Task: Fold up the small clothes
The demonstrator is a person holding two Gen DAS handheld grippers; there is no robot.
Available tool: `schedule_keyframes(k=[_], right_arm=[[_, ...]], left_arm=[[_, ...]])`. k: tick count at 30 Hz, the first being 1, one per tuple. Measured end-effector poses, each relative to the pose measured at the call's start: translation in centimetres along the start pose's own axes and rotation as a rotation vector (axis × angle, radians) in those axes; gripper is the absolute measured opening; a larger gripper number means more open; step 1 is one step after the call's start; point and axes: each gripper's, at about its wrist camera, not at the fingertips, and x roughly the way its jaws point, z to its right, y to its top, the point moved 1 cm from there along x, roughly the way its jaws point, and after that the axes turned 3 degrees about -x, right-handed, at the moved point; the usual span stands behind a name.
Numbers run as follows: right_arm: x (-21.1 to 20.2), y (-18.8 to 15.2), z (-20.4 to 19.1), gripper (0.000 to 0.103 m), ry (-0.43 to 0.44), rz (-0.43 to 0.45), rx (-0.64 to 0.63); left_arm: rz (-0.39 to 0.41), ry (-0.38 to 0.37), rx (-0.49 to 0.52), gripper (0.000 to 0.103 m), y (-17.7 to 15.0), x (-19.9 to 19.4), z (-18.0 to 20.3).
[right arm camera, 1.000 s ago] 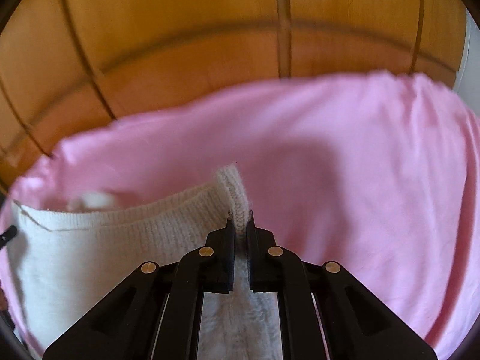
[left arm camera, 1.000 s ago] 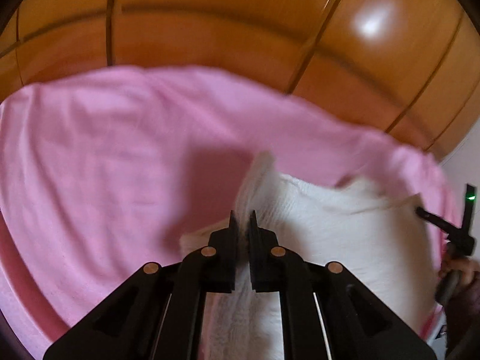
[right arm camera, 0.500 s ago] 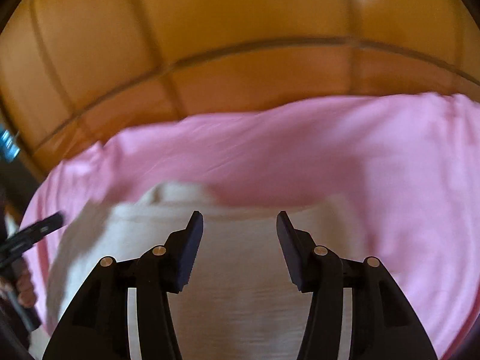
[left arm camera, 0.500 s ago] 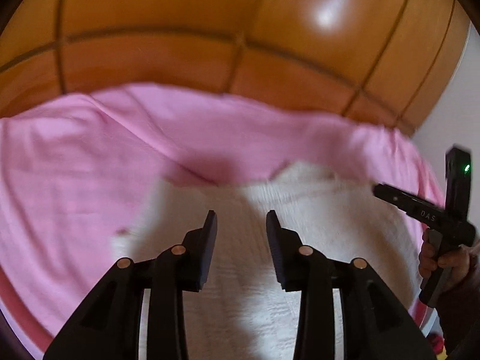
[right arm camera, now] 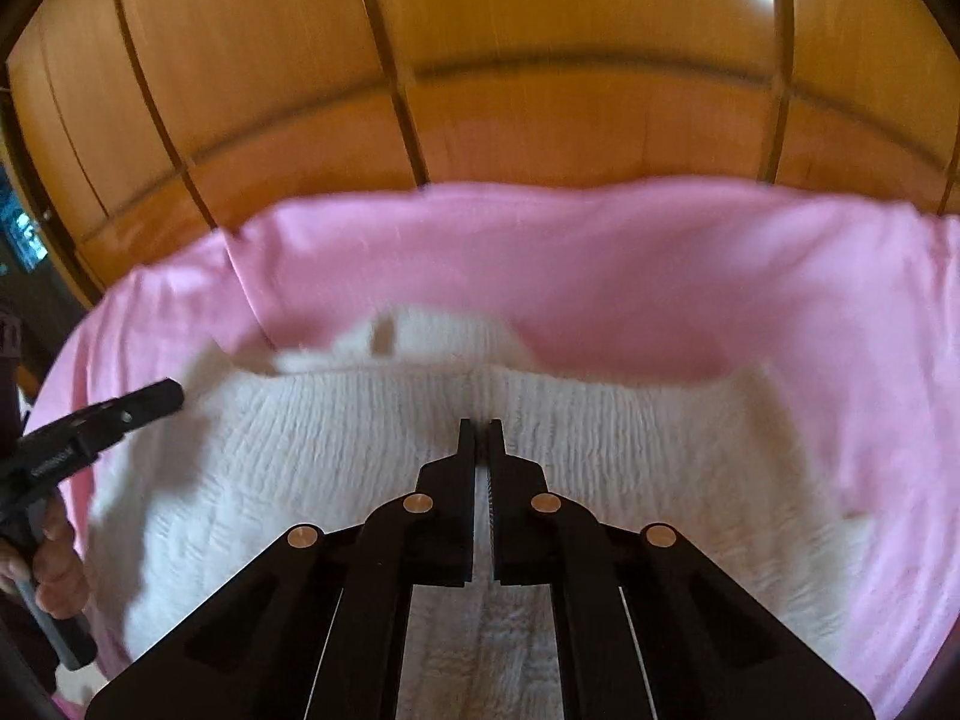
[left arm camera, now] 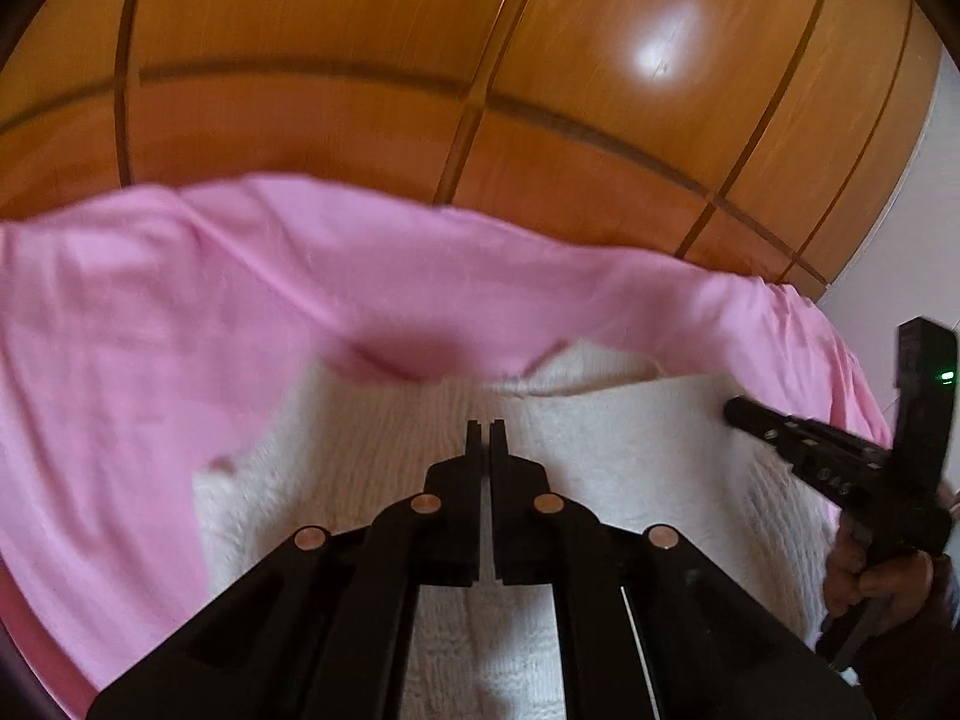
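Left wrist view: the left gripper (left arm camera: 486, 429), fingers pressed together with nothing visibly between them, hovers over a white knitted garment (left arm camera: 630, 456) lying on pink bedding (left arm camera: 150, 348).

Right wrist view: the right gripper (right arm camera: 480, 427), likewise closed and apparently empty, hangs above the knit, likely between folds.

Both the left gripper (left arm camera: 486, 425) and right gripper (right arm camera: 480, 423) point forward side by side, jaws pressed together
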Motion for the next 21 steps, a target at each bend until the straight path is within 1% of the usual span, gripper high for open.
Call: schedule_keyframes(k=[2, 4, 5, 7, 8, 9, 10, 11, 12, 13, 14, 16, 18, 19, 20, 21], right_arm=[[-0.2, 0.7, -0.1, 0.002, -0.013, 0.021, -0.015], [0.8, 1.3, -0.3, 0.001, -0.030, 0.014, -0.017], [1.8, 1.5, -0.1, 0.000, -0.052, 0.002, -0.015], [3.9, 1.2, 0.1, 0.000, -0.096, -0.037, -0.016], [5.1, 0.8, 0.3, 0.000, -0.105, -0.075, 0.000], [5.7, 0.1, 0.7, 0.000, -0.098, -0.098, 0.025], [5.7, -0.3, 0.8, 0.000, -0.081, -0.097, 0.040], [5.3, -0.8, 1.1, 0.000, -0.052, -0.085, 0.054], [4.9, -1.1, 1.4, 0.000, -0.042, -0.074, 0.065], [4.4, -1.3, 1.6, 0.000, -0.031, -0.066, 0.077], [3.7, -1.5, 2.0, 0.000, -0.007, -0.054, 0.094], [2.9, -1.6, 2.0, 0.000, 0.002, -0.036, 0.097], [2.6, -1.6, 1.8, 0.000, 0.026, -0.043, 0.105], [2.5, -1.6, 1.6, 0.004, 0.041, -0.048, 0.106], [2.3, -1.6, 1.3, 0.035, 0.052, -0.047, 0.100], [2.2, -1.7, 1.0, 0.056, 0.062, -0.037, 0.102]], left_arm=[[0.018, 0.016, 0.010, 0.000, 0.7, 0.4, 0.2], [0.012, 0.028, 0.004, 0.000, 1.5, 1.5, 0.1], [0.006, 0.043, 0.003, 0.000, 1.7, 2.0, -0.2], [-0.035, 0.089, 0.005, 0.000, 1.8, 3.8, -0.7], [-0.057, 0.102, -0.009, 0.000, 1.6, 4.3, -1.1], [-0.084, 0.055, -0.038, 0.000, 1.2, 4.4, -1.5], [-0.090, 0.024, -0.057, 0.001, 0.7, 4.0, -1.9], [-0.087, 0.016, -0.064, 0.016, 0.4, 3.6, -2.1], [-0.093, 0.002, -0.065, 0.037, -0.2, 2.9, -2.5], [-0.092, -0.017, -0.075, 0.043, -0.5, 2.5, -2.7], [-0.088, -0.039, -0.092, 0.045, -0.9, 2.0, -3.0], [-0.092, -0.058, -0.110, 0.045, -1.5, 1.4, -3.2], [-0.103, -0.089, -0.125, 0.047, -1.8, 1.4, -3.2], [-0.113, -0.095, -0.134, 0.047, -2.0, 1.6, -3.1], [-0.115, -0.096, -0.130, 0.049, -2.2, 1.7, -2.8], [-0.119, -0.093, -0.113, 0.050, -2.3, 1.8, -2.4]])
